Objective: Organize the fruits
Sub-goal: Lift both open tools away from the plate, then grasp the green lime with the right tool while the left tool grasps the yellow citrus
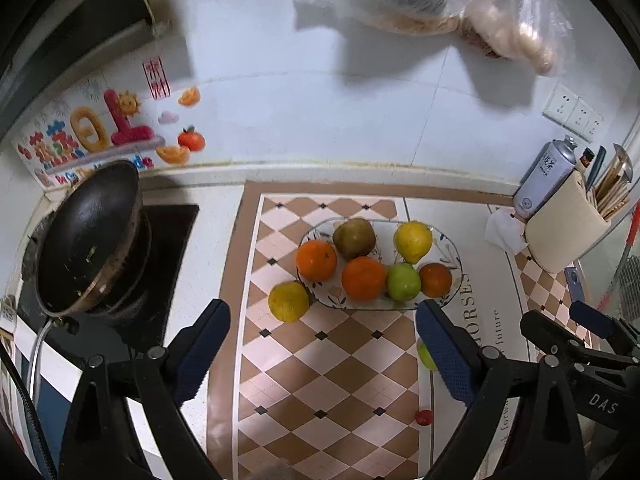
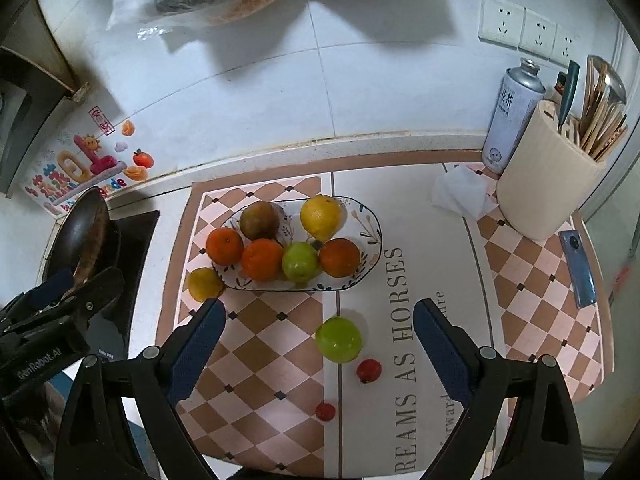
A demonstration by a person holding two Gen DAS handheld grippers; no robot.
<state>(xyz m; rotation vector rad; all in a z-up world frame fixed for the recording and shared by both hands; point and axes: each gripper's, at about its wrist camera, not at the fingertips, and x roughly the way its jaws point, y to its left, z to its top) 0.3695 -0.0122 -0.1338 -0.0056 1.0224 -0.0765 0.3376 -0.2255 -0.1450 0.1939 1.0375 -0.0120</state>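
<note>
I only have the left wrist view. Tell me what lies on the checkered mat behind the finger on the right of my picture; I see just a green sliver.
Observer: A whole round green fruit, loose on the checkered mat, in front of the oval patterned plate, not on it.
Operator: Count the small red fruits. I see one.
Observer: Two small red fruits: one right beside the green one, another nearer the camera.
Operator: Report the right gripper's jaws.
Observer: The right gripper is open, jaws wide apart, holding nothing.
</note>
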